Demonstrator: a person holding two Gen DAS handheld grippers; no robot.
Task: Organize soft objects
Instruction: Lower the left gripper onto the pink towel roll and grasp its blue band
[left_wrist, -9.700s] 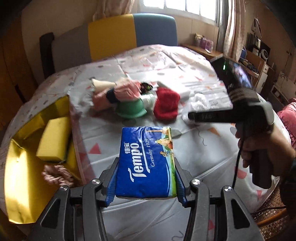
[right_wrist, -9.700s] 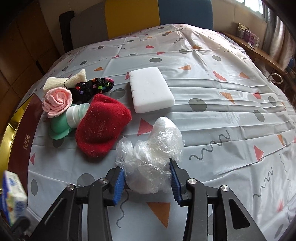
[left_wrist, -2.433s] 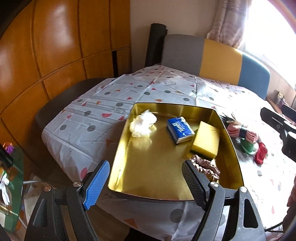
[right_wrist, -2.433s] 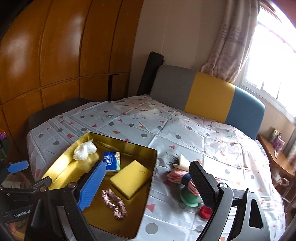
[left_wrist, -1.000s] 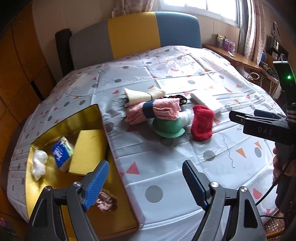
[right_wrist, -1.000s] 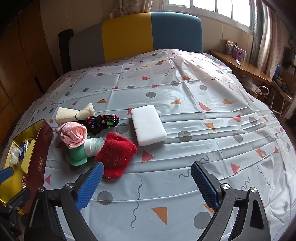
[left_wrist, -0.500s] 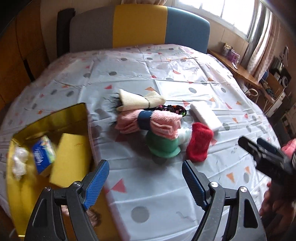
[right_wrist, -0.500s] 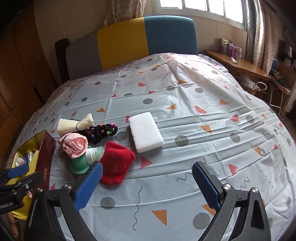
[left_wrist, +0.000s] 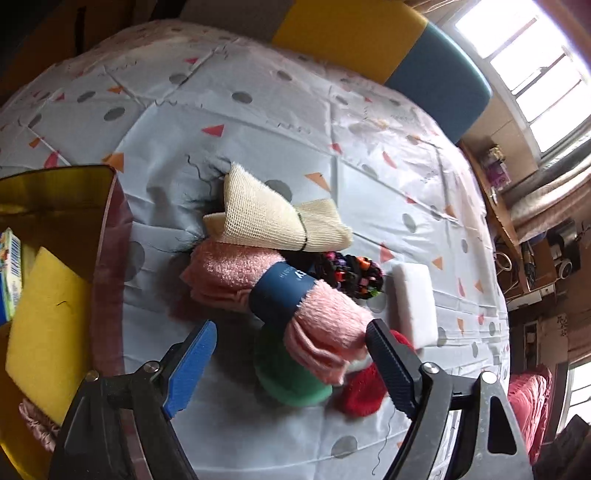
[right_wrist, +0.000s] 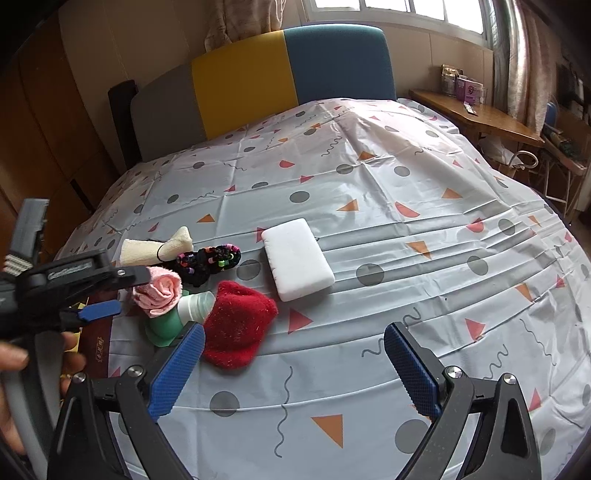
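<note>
A pink rolled towel (left_wrist: 325, 328) with a blue band lies in a pile on the patterned tablecloth (right_wrist: 406, 192), on top of a green holder (left_wrist: 284, 380). My left gripper (left_wrist: 291, 369) hangs just over it, jaws opening, with the towel's end between the pads and neither pad pressing on it. Around it lie a cream mesh cloth (left_wrist: 273, 218), black beaded hair ties (left_wrist: 351, 275), a red knitted piece (right_wrist: 236, 325) and a white sponge (right_wrist: 297, 258). My right gripper (right_wrist: 295, 373) stands open and empty over bare cloth, right of the red piece.
A gold tray (left_wrist: 55, 192) at the left holds a yellow sponge (left_wrist: 40, 332), a tissue pack (left_wrist: 11, 266) and a pink scrunchie (left_wrist: 33, 421). A grey, yellow and blue chair back (right_wrist: 258, 81) stands behind the table. A wooden side table (right_wrist: 480, 118) is at the right.
My left gripper has swung from over the tray side toward the pile, rolled and dropped close over the pink towel, with its jaws wider apart. The right gripper has stayed put.
</note>
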